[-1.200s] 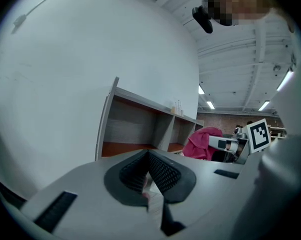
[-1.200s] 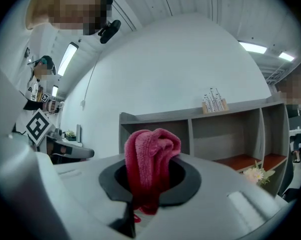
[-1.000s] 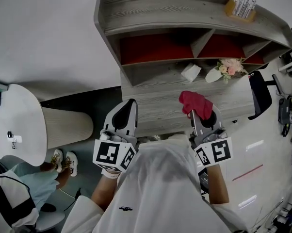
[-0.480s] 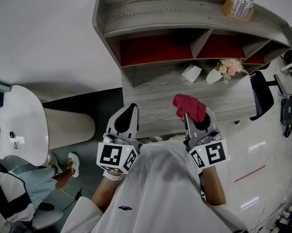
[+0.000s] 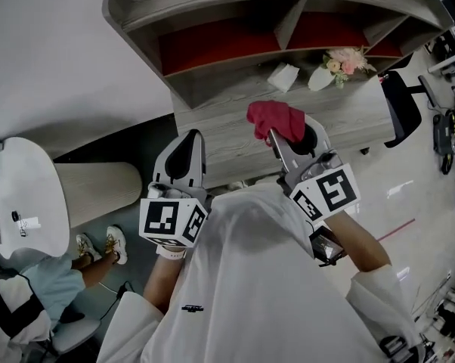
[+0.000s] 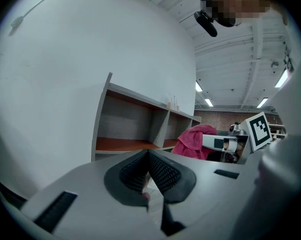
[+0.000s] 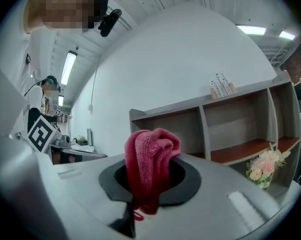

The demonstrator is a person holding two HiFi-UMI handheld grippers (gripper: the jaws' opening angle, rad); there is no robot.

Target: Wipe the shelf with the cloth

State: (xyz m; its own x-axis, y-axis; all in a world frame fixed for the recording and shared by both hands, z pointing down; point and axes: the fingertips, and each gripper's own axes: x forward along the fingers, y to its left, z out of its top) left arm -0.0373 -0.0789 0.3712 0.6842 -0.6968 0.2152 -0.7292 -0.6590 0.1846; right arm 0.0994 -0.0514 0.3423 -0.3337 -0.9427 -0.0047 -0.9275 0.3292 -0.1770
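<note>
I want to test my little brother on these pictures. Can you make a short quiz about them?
1. What does the right gripper clamp in its jaws? A) a red cloth B) a pen C) a cup
2. True or false: the left gripper holds a cloth too.
3. Fill the gap: on the shelf, beside the white folded thing, lies a bunch of ____.
Key: 1 A. 2 false, its jaws are shut on nothing. 3 flowers.
</note>
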